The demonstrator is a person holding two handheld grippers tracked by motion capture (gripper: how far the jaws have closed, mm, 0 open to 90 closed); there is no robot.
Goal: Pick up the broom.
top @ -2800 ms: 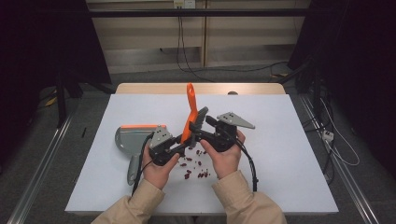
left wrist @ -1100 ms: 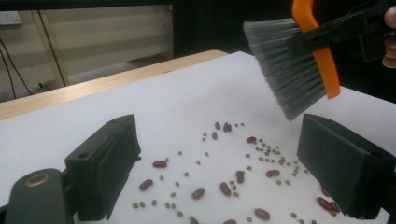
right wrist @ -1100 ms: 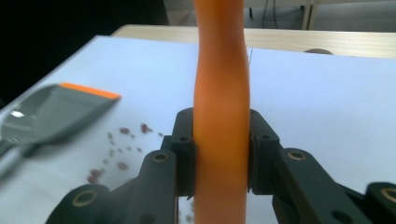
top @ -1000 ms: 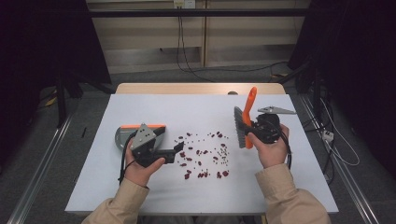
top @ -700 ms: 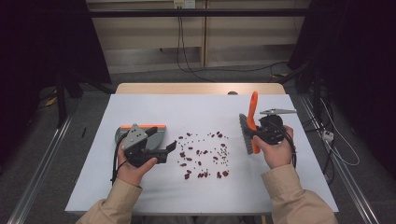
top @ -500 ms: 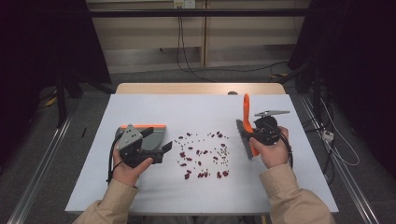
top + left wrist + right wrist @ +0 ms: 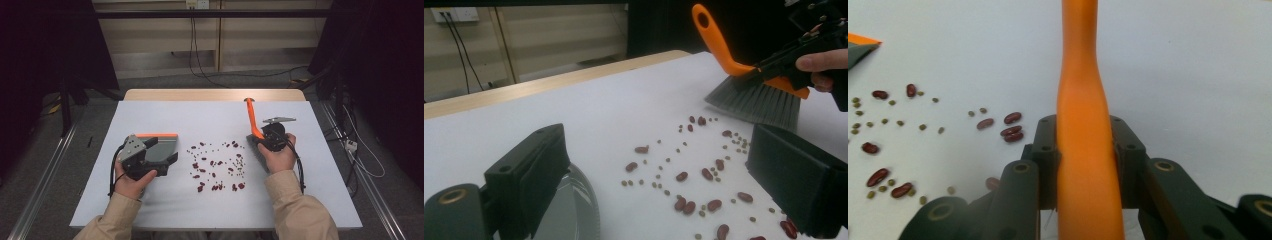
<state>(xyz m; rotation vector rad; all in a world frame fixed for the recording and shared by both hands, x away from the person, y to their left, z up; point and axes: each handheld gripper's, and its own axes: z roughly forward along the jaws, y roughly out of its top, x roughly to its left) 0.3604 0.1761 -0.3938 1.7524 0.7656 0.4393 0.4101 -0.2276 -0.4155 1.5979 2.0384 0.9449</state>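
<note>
High view: sweep not begun; beans (image 7: 216,165) lie scattered mid-table, none in the dustpan (image 7: 161,146).
Right gripper (image 7: 265,141), jaws pinching the orange brush (image 7: 252,122) handle, holds the bristles low near the table's right edge, beside the beans. Left gripper (image 7: 167,162), jaws spread and empty, sits over the dustpan near the left edge. Versus a second ago: brush lower and handle tilted back; left gripper shifted slightly.

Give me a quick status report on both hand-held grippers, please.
Right hand-held gripper shut on brush, bristles beside the beans. Left hand-held gripper open at dustpan. Nothing in the way.
</note>
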